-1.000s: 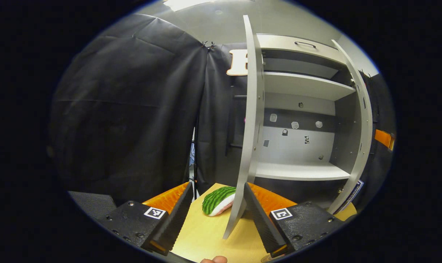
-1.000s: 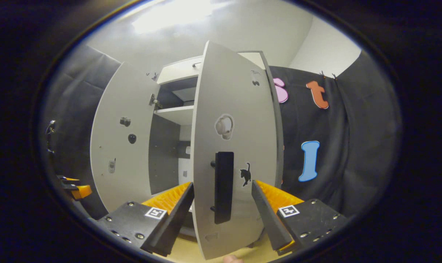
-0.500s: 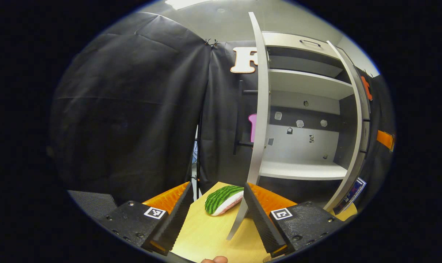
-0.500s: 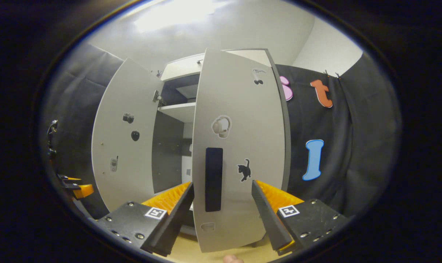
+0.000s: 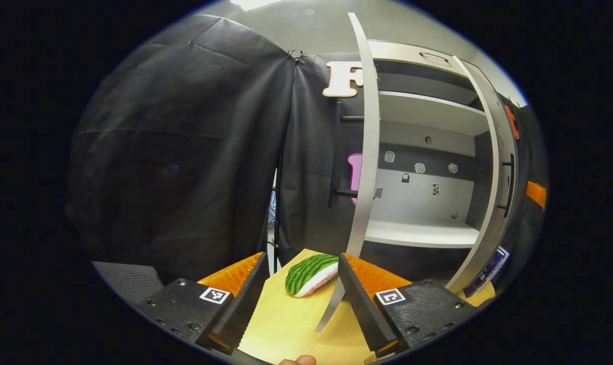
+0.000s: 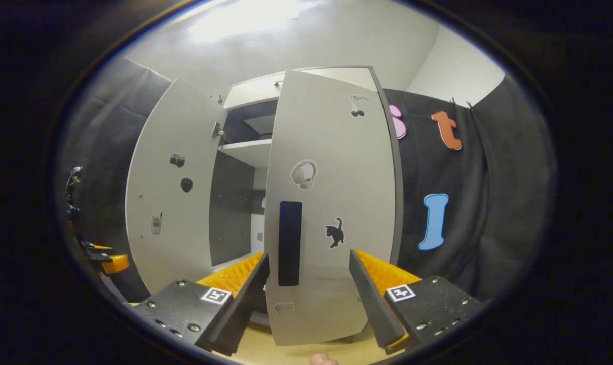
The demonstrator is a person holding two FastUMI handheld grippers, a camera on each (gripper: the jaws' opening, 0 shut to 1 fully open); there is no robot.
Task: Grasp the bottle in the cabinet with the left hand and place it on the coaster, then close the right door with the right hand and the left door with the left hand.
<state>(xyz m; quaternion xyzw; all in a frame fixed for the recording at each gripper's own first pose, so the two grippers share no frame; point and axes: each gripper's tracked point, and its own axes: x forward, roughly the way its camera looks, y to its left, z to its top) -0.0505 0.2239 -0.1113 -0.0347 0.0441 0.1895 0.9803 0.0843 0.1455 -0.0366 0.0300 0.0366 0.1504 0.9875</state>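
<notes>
In the left gripper view my left gripper (image 5: 301, 256) is open over the wooden table, with nothing between its fingers. The cabinet's left door (image 5: 363, 152) stands edge-on just beyond the right finger. Past it are the white shelves (image 5: 418, 234), and the right door (image 5: 494, 192) is swung partway in. In the right gripper view my right gripper (image 6: 309, 253) is open close to the right door's outer face (image 6: 337, 167). Its black handle (image 6: 290, 243) is just ahead of the left finger. The left door (image 6: 175, 203) stands wide open.
A toy watermelon slice (image 5: 310, 274) lies on the table (image 5: 286, 324) by the left door's foot. Black cloth walls hang on both sides of the cabinet. In the right gripper view an orange part of the left gripper (image 6: 109, 262) shows at the far left.
The right door has swung further toward the cabinet, and the right gripper has followed it. The left door's edge has shifted right in the left gripper view. Both grippers have stayed open.
</notes>
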